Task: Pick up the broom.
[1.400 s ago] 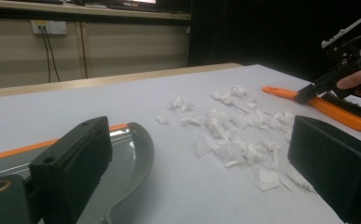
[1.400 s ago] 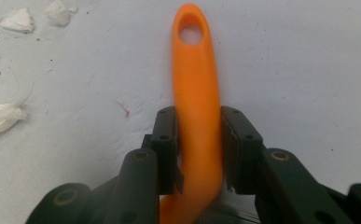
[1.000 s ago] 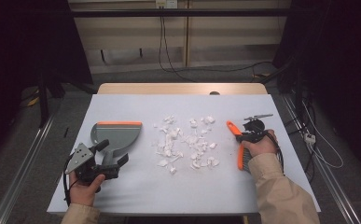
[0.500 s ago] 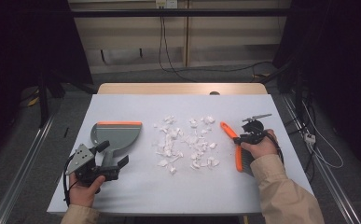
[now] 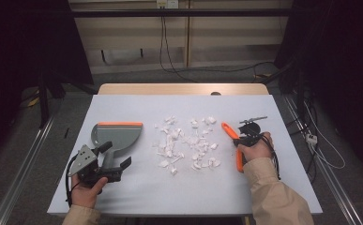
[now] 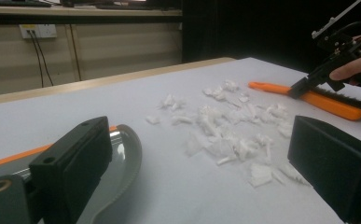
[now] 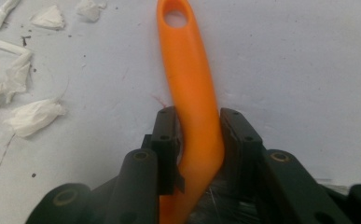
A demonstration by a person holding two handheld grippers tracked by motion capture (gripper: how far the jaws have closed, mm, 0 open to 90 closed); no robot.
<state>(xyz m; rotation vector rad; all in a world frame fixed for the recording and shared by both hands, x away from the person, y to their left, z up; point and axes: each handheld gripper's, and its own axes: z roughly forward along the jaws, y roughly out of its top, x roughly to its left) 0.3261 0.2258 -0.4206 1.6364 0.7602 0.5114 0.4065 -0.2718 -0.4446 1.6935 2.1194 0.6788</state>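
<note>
Dark walls and trailing floor cables ring a pale grey surface (image 5: 184,197). At its right, the right claw (image 7: 197,140) pinches an orange-handled brush (image 7: 190,93). Left of it lie white paper scraps (image 5: 186,143); beyond them the left claw (image 5: 116,157), spread wide, hovers beside a grey dustpan (image 5: 116,133).

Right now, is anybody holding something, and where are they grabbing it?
Yes. The right gripper is clamped on the orange brush, squeezing its handle partway along. The left gripper is open, holding nothing, near the dustpan.
</note>
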